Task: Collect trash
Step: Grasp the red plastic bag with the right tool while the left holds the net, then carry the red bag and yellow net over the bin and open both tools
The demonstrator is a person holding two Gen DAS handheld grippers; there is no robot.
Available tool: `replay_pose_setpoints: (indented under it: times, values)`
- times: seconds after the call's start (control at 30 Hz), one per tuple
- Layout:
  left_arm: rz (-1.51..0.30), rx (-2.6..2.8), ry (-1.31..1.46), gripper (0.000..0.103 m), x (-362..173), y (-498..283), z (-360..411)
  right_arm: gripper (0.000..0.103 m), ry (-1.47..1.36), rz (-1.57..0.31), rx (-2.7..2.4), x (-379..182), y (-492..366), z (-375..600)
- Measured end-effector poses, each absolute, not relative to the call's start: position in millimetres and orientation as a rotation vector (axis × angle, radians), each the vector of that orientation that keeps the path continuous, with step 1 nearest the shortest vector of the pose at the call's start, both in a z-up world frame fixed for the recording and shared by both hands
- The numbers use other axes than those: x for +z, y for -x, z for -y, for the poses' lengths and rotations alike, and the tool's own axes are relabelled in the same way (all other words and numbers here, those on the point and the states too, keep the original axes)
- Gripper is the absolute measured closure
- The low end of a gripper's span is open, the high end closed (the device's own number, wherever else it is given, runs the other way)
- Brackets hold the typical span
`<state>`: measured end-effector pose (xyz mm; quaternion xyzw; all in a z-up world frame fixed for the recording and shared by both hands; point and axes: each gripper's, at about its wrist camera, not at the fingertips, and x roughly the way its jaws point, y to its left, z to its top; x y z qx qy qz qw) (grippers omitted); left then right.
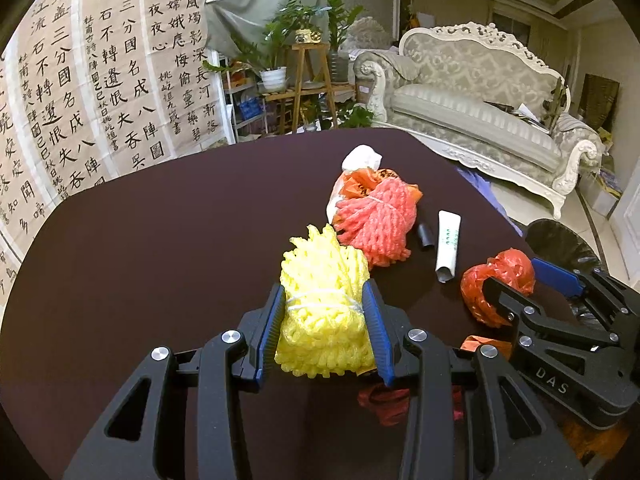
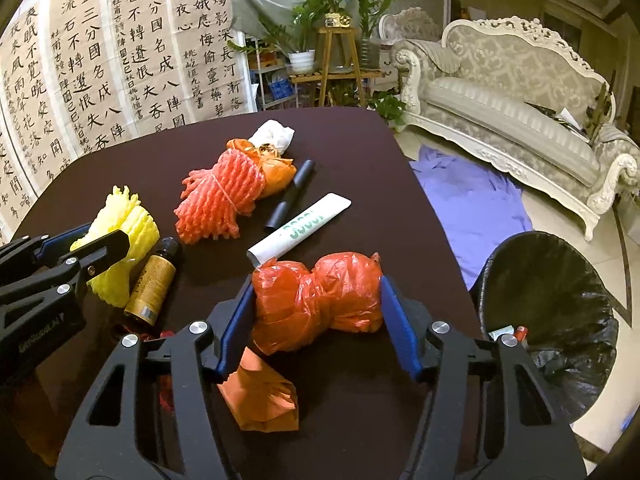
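Dark table (image 2: 120,200) carries red foam net (image 2: 220,200), white tube (image 2: 300,224), brown bottle (image 2: 154,280).

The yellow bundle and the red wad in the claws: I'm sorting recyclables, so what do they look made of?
The yellow bundle looks like soft foam netting, matt, probably fruit-wrap mesh: puffy woven strands, tied round with white string. The red wad looks like thin plastic film, glossy and translucent, probably a crumpled bag: sharp creases and shiny highlights.

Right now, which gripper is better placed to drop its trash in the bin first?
Right. The right gripper straddles the red plastic bag, and the black-lined bin stands just off the table edge on that side. The left gripper holds the yellow foam net farther from it.
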<state>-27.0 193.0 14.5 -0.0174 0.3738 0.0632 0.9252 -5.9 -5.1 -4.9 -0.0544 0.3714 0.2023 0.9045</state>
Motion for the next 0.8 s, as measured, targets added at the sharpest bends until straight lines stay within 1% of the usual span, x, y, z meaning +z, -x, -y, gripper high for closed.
replay_pose_setpoints:
  times: [0.27, 0.8]
  values:
    - [-0.752, 0.117, 0.040, 0.063, 21.2, 26.9, -186.1, 0.045, 0.102, -0.707, 0.380, 11.1, 10.2, 21.8]
    - [-0.712, -0.013, -0.003, 0.063, 33.2, 8.6, -118.6, 0.045, 0.080, -0.639, 0.121, 25.3, 3.0, 116.0]
